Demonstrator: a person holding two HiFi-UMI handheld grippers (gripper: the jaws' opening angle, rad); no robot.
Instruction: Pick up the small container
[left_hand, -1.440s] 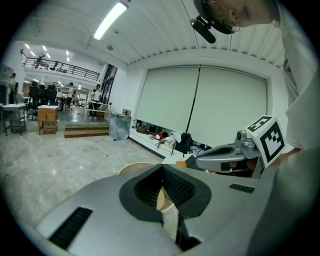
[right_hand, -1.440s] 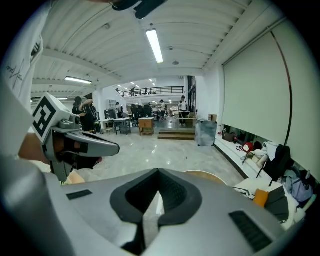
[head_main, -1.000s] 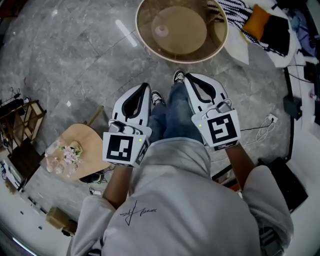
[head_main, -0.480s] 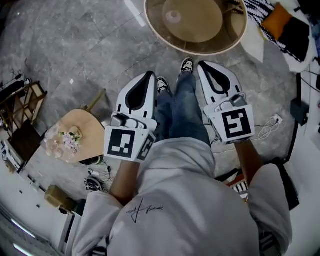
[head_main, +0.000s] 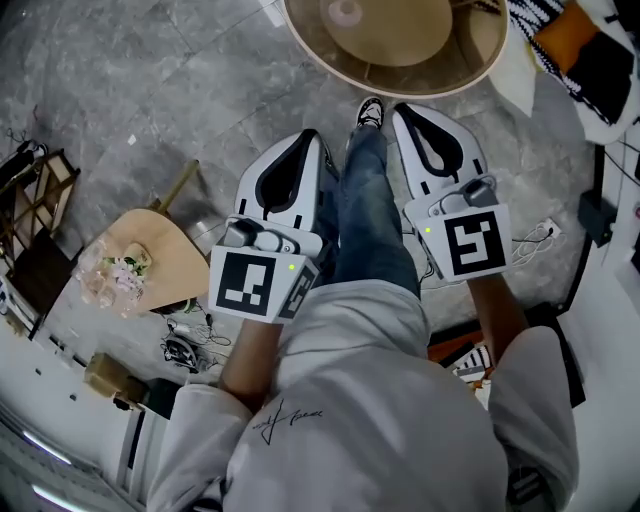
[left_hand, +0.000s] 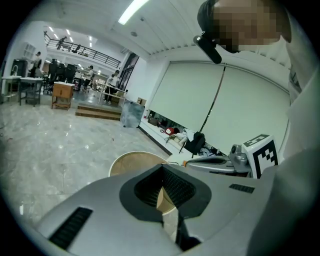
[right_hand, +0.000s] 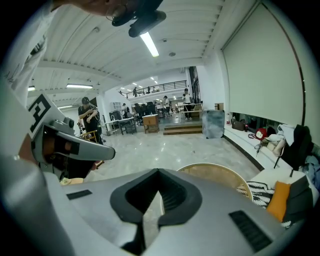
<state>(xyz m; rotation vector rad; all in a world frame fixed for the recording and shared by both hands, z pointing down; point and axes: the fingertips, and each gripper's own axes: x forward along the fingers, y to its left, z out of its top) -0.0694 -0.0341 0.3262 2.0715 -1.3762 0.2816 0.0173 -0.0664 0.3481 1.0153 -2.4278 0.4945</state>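
The small container (head_main: 347, 10), a pale pinkish thing, stands on the round tan table (head_main: 470, 72) at the top edge of the head view. My left gripper (head_main: 307, 138) and right gripper (head_main: 403, 108) are held side by side above the person's jeans, both pointing toward that table and well short of it. Both are shut with nothing in them. In the left gripper view the left gripper (left_hand: 161, 168) points at the round table (left_hand: 125, 162). The right gripper (right_hand: 158, 171) has the table (right_hand: 220, 175) just beyond it.
A small wooden side table (head_main: 160, 235) with flowers in glass (head_main: 110, 275) stands at the left, beside a dark rack (head_main: 30, 200). Cables (head_main: 185, 350) lie on the grey marble floor. Striped fabric and cushions (head_main: 590, 50) are at the top right.
The round table and container have slid up toward the top edge of the head view as the person walks forward. Both grippers stay shut and side by side.
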